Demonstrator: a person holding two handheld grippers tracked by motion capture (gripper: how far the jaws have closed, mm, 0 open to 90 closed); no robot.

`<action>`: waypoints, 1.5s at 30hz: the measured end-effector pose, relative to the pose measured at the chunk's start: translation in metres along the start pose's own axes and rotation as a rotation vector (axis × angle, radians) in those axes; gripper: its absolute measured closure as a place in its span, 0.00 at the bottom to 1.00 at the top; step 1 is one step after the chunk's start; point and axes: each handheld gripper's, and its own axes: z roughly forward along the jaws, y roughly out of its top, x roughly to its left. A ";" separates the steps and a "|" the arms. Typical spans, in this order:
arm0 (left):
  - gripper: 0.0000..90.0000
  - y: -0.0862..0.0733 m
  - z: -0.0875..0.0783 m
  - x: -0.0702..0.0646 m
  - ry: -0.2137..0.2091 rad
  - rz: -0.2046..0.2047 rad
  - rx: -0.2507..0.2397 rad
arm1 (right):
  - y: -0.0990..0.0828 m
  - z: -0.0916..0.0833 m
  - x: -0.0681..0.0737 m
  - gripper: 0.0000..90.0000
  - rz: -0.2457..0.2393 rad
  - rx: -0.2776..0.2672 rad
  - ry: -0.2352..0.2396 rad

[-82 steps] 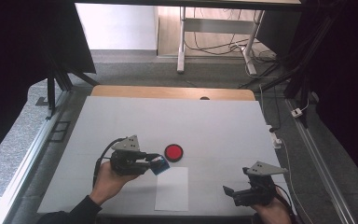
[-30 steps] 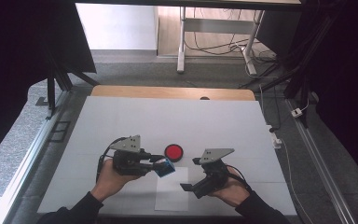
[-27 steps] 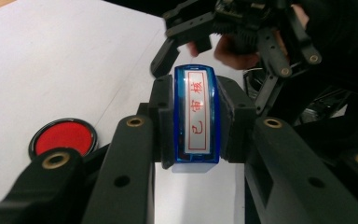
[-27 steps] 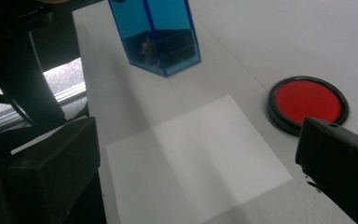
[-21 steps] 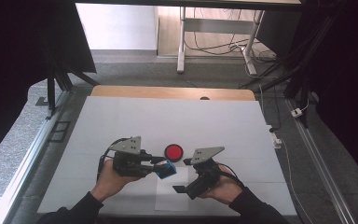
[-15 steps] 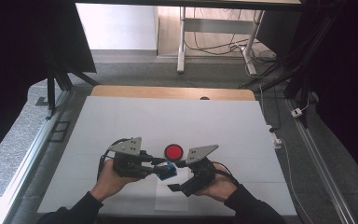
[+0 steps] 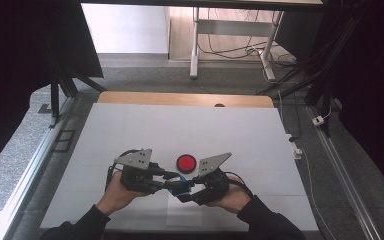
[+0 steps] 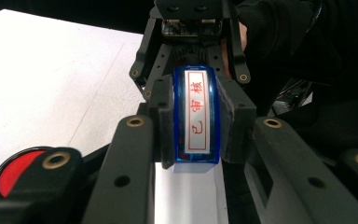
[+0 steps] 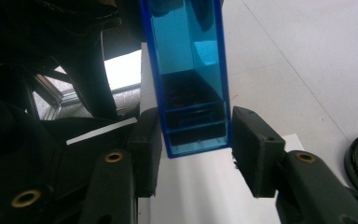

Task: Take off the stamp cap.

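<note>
Pinching the blue stamp [image 8: 196, 112] across its sides with the left gripper [image 7: 171, 181], pads pressed flat against the casing, printed face with red characters turned toward that gripper's camera. Holding it lifted above the white sheet [image 7: 182, 220] by the near edge of the worktop [image 7: 130, 125], about midway along that edge and just on the near side of the red ink pad [image 7: 186, 162]. Meeting it from the opposite end with the right gripper [image 9: 196, 135], jaws just now closing in around the clear blue back end of the stamp, with one pad at the wall and a thin gap at the other, so not yet gripping by the look of it.

Likely a handover, or a pulling-apart of the casing. Possible trouble from here:

- Closing off-centre and nudging the stamp askew in the left pads.
- Catching merely the last bit of the smooth plastic end and slipping off at the first pull.
- Letting go on the left too soon and dropping the stamp face-down onto the sheet, leaving a stray red print.
- Tugging with both grips locked and twisting the thin transparent shell.
- Crowding the two sets of fingers, close enough to knock together.

Best to seat both right pads squarely before easing anything on the left.
</note>
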 end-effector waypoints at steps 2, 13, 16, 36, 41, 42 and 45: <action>0.78 0.000 0.000 0.000 -0.006 0.002 -0.001 | 0.000 0.000 0.000 0.63 -0.004 -0.003 0.012; 0.78 -0.001 0.000 0.000 -0.010 0.013 -0.013 | 0.002 -0.002 0.001 0.74 -0.014 -0.025 0.042; 0.78 -0.002 -0.001 0.000 -0.017 0.017 -0.020 | 0.002 -0.003 0.000 0.75 -0.007 -0.030 0.055; 0.79 0.001 -0.004 -0.001 -0.006 0.032 -0.023 | 0.003 -0.004 -0.001 0.77 0.025 0.033 0.081; 0.78 -0.001 -0.011 0.002 0.016 0.015 -0.033 | 0.003 -0.009 -0.001 0.76 -0.002 0.019 0.043; 0.78 -0.001 -0.010 0.001 0.020 0.008 -0.026 | 0.003 -0.009 -0.001 0.76 -0.006 0.018 0.035; 0.78 0.000 -0.009 0.001 0.027 -0.003 -0.019 | 0.002 -0.009 0.001 0.76 -0.027 0.019 -0.004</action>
